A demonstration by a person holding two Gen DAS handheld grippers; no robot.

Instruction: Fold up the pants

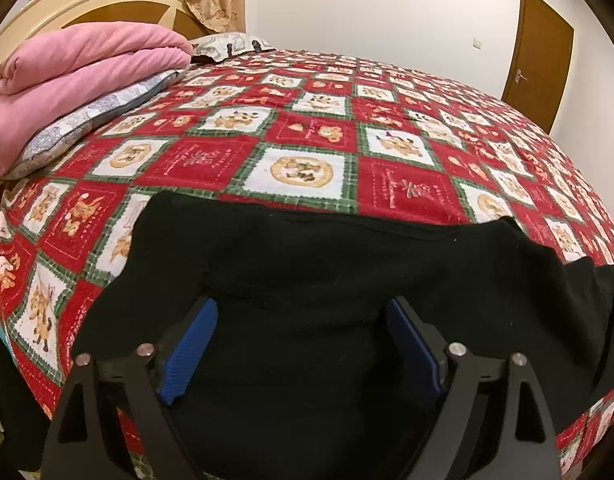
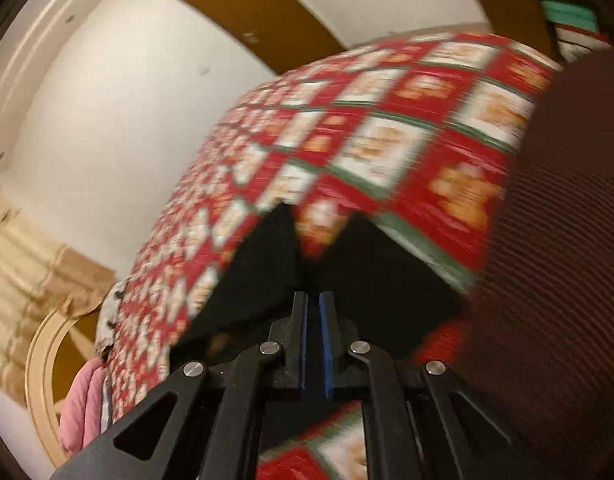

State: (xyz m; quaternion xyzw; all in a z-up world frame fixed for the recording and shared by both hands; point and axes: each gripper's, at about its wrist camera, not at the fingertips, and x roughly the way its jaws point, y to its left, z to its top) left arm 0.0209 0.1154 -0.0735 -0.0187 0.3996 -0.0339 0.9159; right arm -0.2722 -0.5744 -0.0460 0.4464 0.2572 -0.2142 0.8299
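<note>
Bedroom setup, so I've got black pants (image 1: 327, 280) lying on the checkered bedspread (image 1: 307, 128). My left gripper (image 1: 299, 320) is spread wide over them, right gripper (image 2: 315, 300) pinched together on black fabric. Pink blanket (image 1: 79, 72) further back.

Open bedspread (image 1: 307, 120) stretches clear beyond the black pants (image 1: 327, 280), from mid-bed to the far edge toward the door (image 1: 539, 56). The left corner is blocked by a folded pink blanket (image 1: 75, 76) stacked on a pillow (image 1: 87, 120), with the headboard (image 1: 87, 4) behind.
</note>
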